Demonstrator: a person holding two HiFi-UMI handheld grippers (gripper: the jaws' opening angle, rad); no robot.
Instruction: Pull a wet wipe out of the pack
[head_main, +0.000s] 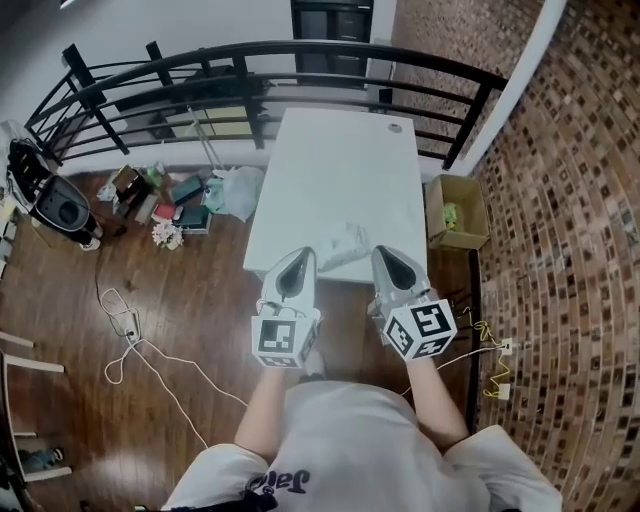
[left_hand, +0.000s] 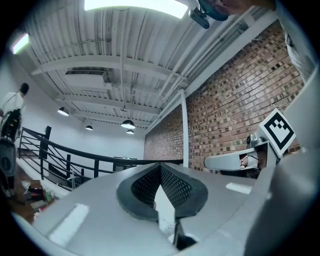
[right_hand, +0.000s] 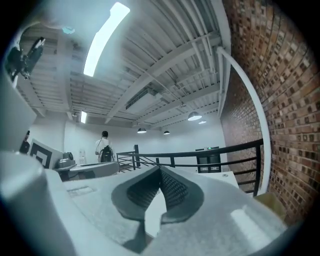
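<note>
A white, crumpled-looking wet wipe pack (head_main: 345, 245) lies near the front edge of the white table (head_main: 340, 170). In the head view my left gripper (head_main: 298, 254) hovers just left of the pack and my right gripper (head_main: 386, 252) just right of it, both pointing away from me. The left gripper (left_hand: 160, 166) has its dark ribbed pads meeting at the tip, with nothing seen between them. My right gripper (right_hand: 160, 170) is likewise shut and empty. Neither gripper touches the pack. In both gripper views the pack itself is hidden.
A black railing (head_main: 270, 55) runs behind the table. An open cardboard box (head_main: 457, 212) stands right of the table, against the brick wall. Clutter (head_main: 170, 200) and cables (head_main: 130, 330) lie on the wooden floor at left. A person with a backpack (right_hand: 104, 148) stands far off.
</note>
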